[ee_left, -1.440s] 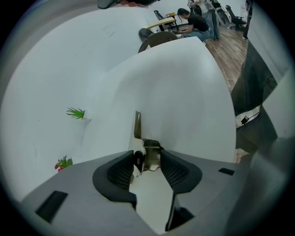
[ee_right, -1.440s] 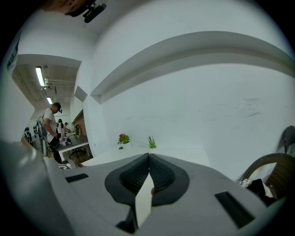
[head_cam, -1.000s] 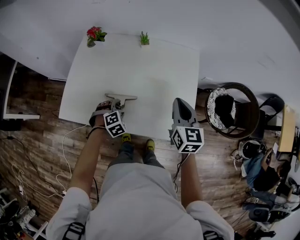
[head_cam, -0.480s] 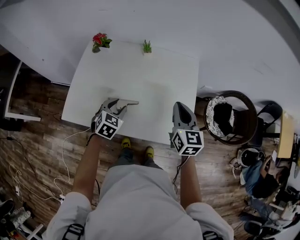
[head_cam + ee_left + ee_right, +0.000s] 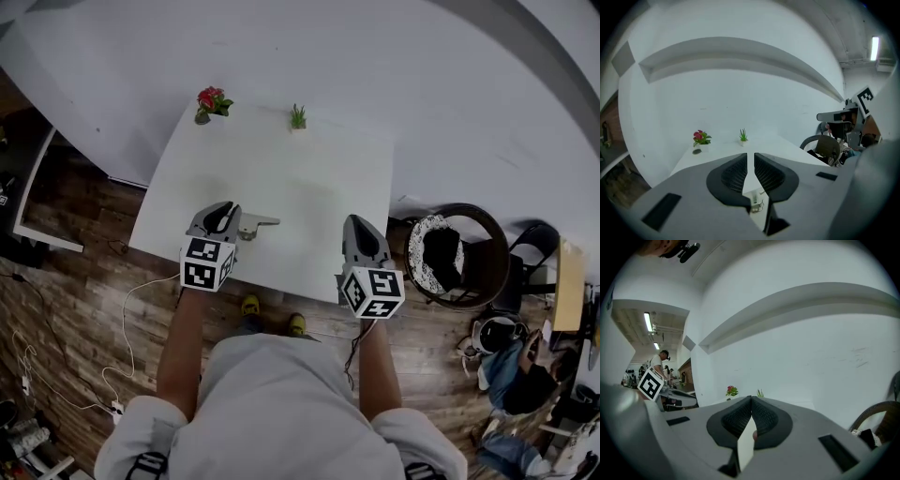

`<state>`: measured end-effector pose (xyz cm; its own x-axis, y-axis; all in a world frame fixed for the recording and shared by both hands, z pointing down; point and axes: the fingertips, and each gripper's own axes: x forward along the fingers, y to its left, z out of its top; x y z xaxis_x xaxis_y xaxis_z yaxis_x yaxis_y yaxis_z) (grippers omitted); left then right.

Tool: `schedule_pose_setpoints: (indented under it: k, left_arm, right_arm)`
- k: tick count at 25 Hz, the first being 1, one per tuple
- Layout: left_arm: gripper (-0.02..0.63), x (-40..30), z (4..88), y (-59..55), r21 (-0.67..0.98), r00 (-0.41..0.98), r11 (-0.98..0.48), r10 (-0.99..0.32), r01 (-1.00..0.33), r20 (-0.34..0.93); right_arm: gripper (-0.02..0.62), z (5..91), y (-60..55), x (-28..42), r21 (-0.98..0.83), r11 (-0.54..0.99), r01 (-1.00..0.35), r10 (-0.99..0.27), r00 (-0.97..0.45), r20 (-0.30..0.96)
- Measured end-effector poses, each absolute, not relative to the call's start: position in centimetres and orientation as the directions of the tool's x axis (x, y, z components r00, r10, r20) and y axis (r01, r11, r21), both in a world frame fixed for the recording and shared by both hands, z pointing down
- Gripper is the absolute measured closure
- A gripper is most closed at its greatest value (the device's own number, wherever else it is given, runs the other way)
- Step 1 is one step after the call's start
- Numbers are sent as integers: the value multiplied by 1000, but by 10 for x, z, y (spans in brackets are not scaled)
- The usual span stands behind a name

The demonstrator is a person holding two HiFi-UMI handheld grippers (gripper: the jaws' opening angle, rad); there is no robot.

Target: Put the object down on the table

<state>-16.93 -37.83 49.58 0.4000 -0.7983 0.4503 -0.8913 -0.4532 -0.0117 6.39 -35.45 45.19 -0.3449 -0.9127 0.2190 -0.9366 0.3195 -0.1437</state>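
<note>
Count: two grippers, one metal bracket, two pot plants (red-flowered plant [image 5: 212, 99], green plant [image 5: 298, 116]), one white table [image 5: 319, 178].

Left gripper [image 5: 750, 157]: jaws have just been closing and I now read a narrow slit with nothing between them.

Metal bracket [image 5: 257, 225] lies flat on the table near the front edge, under the left gripper's tips.

Right gripper [image 5: 751, 399]: jaws pressed together, empty.

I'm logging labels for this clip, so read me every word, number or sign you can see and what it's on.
Readable words, brands or numbers: none in any view.
Left cube: black-and-white square markers, no letters.
Right cube: the same kind of markers.
Metal piece on the table: too small to show any print.
</note>
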Motion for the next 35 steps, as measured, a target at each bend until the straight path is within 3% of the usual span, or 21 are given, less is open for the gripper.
schedule_pose_setpoints:
  k: [17, 35]
  left_arm:
    - [586, -194, 416, -351, -22, 318, -335, -911, -942, 265]
    - [586, -188, 396, -344, -37, 330, -345, -919, -938, 218]
  right_arm:
    - [586, 426, -350, 57, -105, 345, -933, -915, -359, 182]
    - [588, 413, -345, 69, -86, 356, -931, -918, -365, 156]
